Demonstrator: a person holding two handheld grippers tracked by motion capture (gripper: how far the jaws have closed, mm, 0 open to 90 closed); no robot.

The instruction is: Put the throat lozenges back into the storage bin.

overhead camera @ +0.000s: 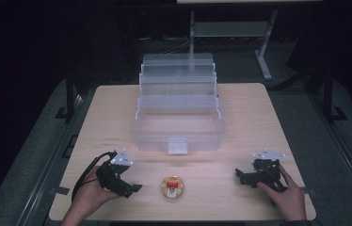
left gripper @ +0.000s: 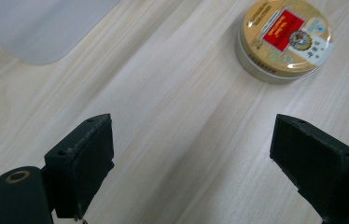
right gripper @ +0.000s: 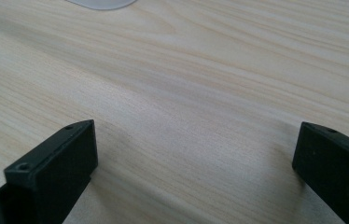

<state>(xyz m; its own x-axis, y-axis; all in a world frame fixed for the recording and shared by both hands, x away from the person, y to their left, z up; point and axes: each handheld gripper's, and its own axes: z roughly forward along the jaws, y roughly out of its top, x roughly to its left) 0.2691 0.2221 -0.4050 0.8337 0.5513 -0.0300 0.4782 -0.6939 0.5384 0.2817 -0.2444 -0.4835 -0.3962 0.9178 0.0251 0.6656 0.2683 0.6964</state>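
The high view gives the whole table, pale wood with fine grain. A clear plastic box with stepped trays stands open at its middle. The left gripper is held at the near left and the right gripper at the near right, each in one hand, both pointing inward. Between them, near the front edge, lies a small round tin, well apart from both grippers and a little in front of the box.

The left gripper view shows what the high view cannot: the lid of the tin in detail. It is gold with a red rectangle and a small round emblem, and the side wall is silver. The tin lies flat on the wood ahead of the jaws, toward the right one, not between them. The jaws stand wide apart with nothing in them. A corner of the box shows at the upper left.

The right gripper view shows bare wood between its jaws, which are also wide apart and hold nothing.

The room around the table is dark, with grey floor and a metal frame behind.
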